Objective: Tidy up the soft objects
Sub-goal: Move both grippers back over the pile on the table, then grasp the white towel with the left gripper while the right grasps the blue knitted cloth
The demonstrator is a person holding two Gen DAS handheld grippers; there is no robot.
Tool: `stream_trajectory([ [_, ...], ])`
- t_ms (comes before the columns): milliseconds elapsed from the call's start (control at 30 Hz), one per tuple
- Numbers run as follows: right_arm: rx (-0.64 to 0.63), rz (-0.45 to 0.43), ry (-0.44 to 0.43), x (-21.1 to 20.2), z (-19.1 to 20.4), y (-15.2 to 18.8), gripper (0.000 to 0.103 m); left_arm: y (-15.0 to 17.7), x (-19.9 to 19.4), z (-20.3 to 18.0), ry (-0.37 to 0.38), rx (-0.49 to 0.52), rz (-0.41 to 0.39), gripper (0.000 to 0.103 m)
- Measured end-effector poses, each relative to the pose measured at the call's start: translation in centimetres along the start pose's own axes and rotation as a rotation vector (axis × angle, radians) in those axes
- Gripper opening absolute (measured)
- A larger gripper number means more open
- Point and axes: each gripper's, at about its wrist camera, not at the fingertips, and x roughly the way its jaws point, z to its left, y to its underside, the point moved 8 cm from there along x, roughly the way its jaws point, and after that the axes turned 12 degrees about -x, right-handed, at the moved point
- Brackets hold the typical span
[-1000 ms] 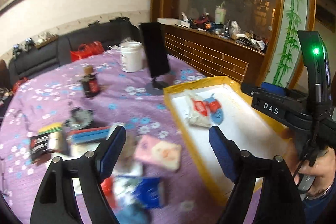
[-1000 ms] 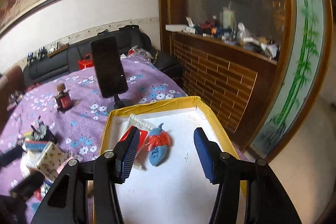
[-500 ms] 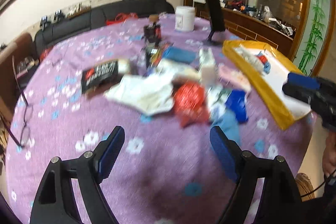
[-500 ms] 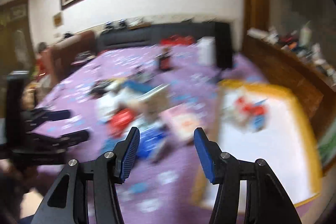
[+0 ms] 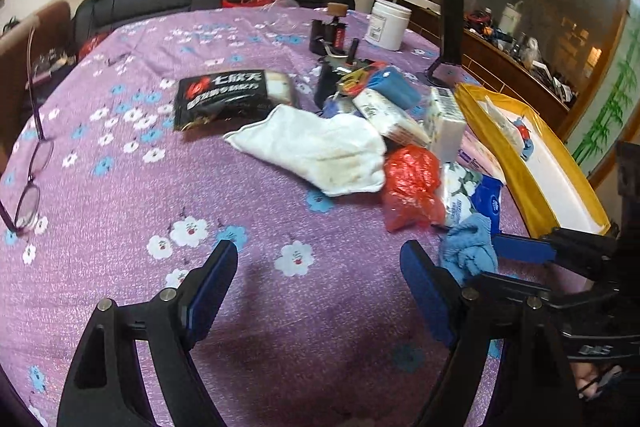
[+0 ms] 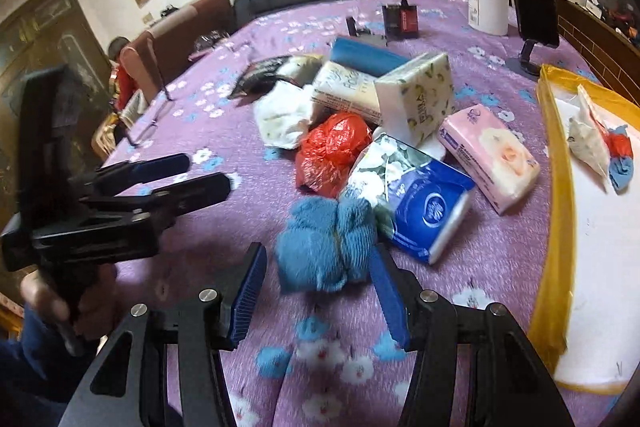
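**Cataloguing soft goods on the purple floral table**

Listing what we find, item by item.

1. Right gripper (image 6: 318, 293): jaws apart, pointed down at the table. Blue cloth (image 6: 326, 245) sits bunched between and just ahead of the blue pads (image 6: 248, 291); the right-hand pad is at the cloth's edge, the left-hand pad stands clear of it. We see no squeeze on the fabric.
2. Left gripper (image 5: 318, 291): jaws wide apart, nothing between them but tablecloth (image 5: 120, 227). It lies to the left of the blue cloth, well short of the pile.
3. Red plastic bag (image 6: 332, 151): crumpled, just beyond the blue cloth, touching the packs around it.
4. Blue tissue pack (image 6: 424, 211): flat, just right of the blue cloth, its near corner touching the cloth.
5. Pink tissue pack (image 6: 490, 157): flat, between the blue tissue pack and the tray.
6. White towel (image 5: 316, 147): spread loosely behind the red bag.
7. Floral tissue pack (image 6: 416, 99): standing tilted, leaning against a second pale pack behind the red bag.
8. Yellow-rimmed tray (image 6: 558, 187): at the table's right edge, white floor, holding a pale pouch and a small red-and-blue bundle (image 6: 620, 159) (both near its far end).
9. Black snack packet (image 5: 228, 95): flat, behind the towel.
10. Eyeglasses (image 5: 28, 187): at the far left, apart from the pile.
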Motion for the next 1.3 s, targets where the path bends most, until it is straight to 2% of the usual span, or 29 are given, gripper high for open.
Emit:
stream_trajectory([
  [33, 0.008, 0.000, 0.007, 0.4, -0.2, -0.3, 0.057, -0.1, 0.0, 0.2, 0.002, -0.008, 0.007, 0.083],
  [100, 0.022, 0.004, 0.008, 1.0, -0.4, -0.4, 0.047, -0.5, 0.0, 0.6, -0.004, -0.023, 0.026, 0.083],
  [167, 0.019, -0.015, 0.003, 0.8, -0.5, -0.4, 0.042, -1.2, 0.0, 0.8, -0.006, -0.042, 0.035, 0.083],
  [333, -0.010, -0.100, 0.008, -0.4, -0.1, -0.6, 0.041, -3.6, 1.4, 0.3, 0.046, -0.136, 0.108, 0.083],
  [400, -0.009, -0.114, 0.026, -0.4, -0.3, -0.4, 0.041, -4.8, 2.2, -0.3, 0.014, -0.114, 0.087, 0.083],
  [500, 0.008, -0.114, 0.009, -0.1, -0.6, 0.0, 0.041, -5.9, 3.6, -1.7, 0.000, -0.033, 0.074, 0.083],
  [533, 0.011, -0.118, 0.008, -0.1, -0.7, 0.1, 0.041, -6.1, 4.4, -1.9, -0.037, -0.006, 0.075, 0.083],
  [600, 0.001, -0.124, 0.011, 0.0, -0.7, 0.1, 0.041, -6.2, 5.6, -2.3, -0.032, 0.032, 0.097, 0.083],
  [667, -0.006, -0.135, 0.017, 0.0, -0.7, 0.1, 0.041, -6.2, 6.6, -1.8, -0.077, 0.048, 0.092, 0.081],
  [700, -0.009, -0.140, 0.016, 0.1, -0.7, 0.1, 0.041, -6.1, 7.0, -1.8, -0.072, 0.056, 0.102, 0.071],
  [733, -0.007, -0.142, 0.012, 0.1, -0.7, 0.2, 0.041, -5.8, 7.3, -1.8, -0.052, 0.062, 0.117, 0.053],
  [833, 0.010, -0.146, -0.001, 0.2, -1.0, 0.2, 0.041, -5.5, 7.5, -1.8, -0.008, 0.041, 0.137, 0.031],
  [867, 0.014, -0.146, -0.002, 0.2, -1.0, 0.2, 0.041, -5.4, 7.1, -2.0, -0.013, 0.047, 0.124, 0.028],
  [900, 0.016, -0.147, -0.002, 0.2, -1.1, 0.3, 0.041, -5.4, 6.3, -2.1, -0.023, 0.062, 0.095, 0.018],
  [933, 0.018, -0.148, -0.002, 0.2, -1.1, 0.3, 0.041, -5.2, 5.7, -2.3, -0.020, 0.063, 0.081, 0.012],
  [1100, 0.017, -0.154, 0.001, 0.1, -1.1, 0.3, 0.041, -3.0, 1.5, -2.5, 0.071, 0.006, -0.010, 0.012],
  [1300, 0.025, -0.166, 0.010, -0.3, -1.1, 0.5, 0.041, -1.4, 0.5, -3.0, 0.113, 0.010, -0.060, 0.012],
])
